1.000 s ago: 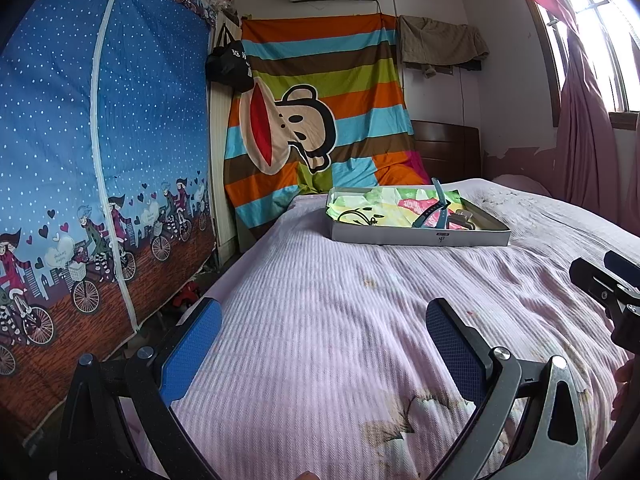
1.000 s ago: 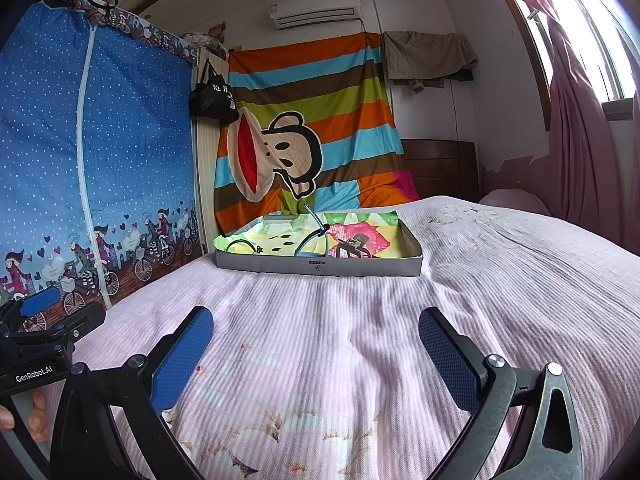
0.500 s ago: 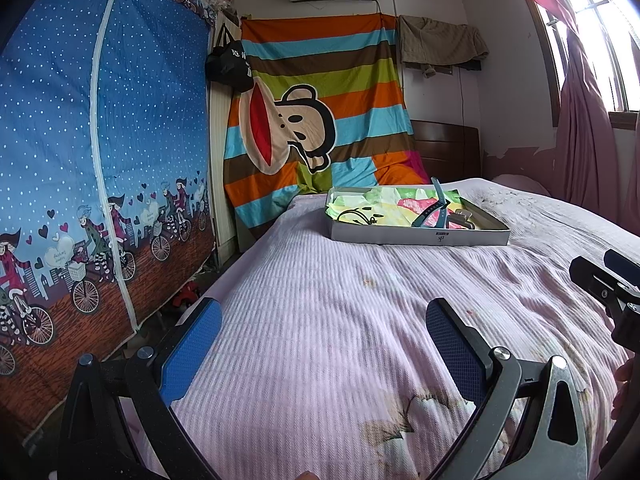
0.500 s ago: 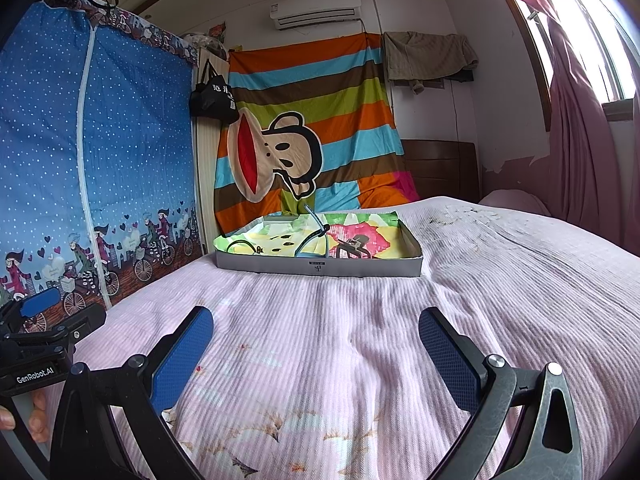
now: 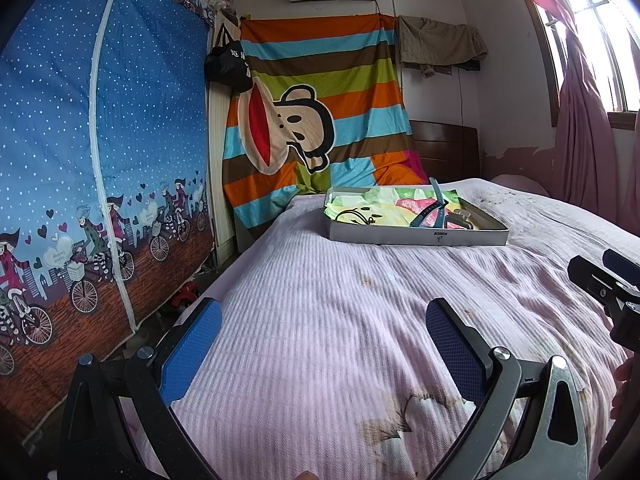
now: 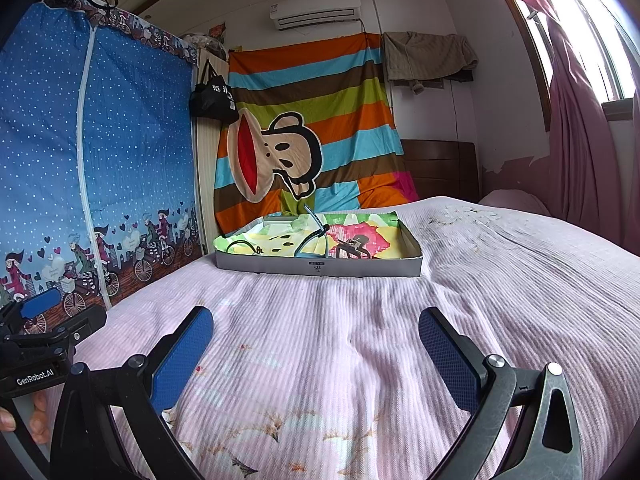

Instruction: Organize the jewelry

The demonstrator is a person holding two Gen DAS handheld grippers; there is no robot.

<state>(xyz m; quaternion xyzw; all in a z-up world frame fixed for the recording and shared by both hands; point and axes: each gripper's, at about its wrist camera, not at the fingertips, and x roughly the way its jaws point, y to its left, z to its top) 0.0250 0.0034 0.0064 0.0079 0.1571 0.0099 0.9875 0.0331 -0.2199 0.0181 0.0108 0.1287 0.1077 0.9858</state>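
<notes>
Jewelry pieces are seen inside a shallow grey rectangular cardboard tray (image 5: 416, 236) (image 6: 320, 267), which is lined with a brightly printed multicoloured paper and is set on the pink ribbed bedspread (image 5: 360, 320) (image 6: 480, 300) toward the far end of the bed. Within the tray, a teal-blue strap-like band (image 5: 434, 206) (image 6: 316, 226) is observed, partly raised above the rim. A thin black cord loop (image 5: 352, 216) (image 6: 240, 245) is noted at the tray's left end, and a dark clip-like item (image 6: 352, 246) lies right of the band; its exact kind cannot be told.

The left hand-held gripper (image 5: 322, 344) is held low over the near part of the bedspread, well apart from the tray. Its blue-padded fingers (image 5: 192, 352) are spread wide and nothing is held between them. The right hand-held gripper (image 6: 316, 348) is positioned likewise, fingers (image 6: 182, 360) spread wide and nothing grasped. Each device is partly visible at the edge of the other's view.

A striped cloth with a cartoon monkey face (image 5: 316, 120) (image 6: 304, 132) is hung on the far wall. A blue dotted fabric wardrobe (image 5: 100, 160) (image 6: 92, 160) stands to the left of the bed.
</notes>
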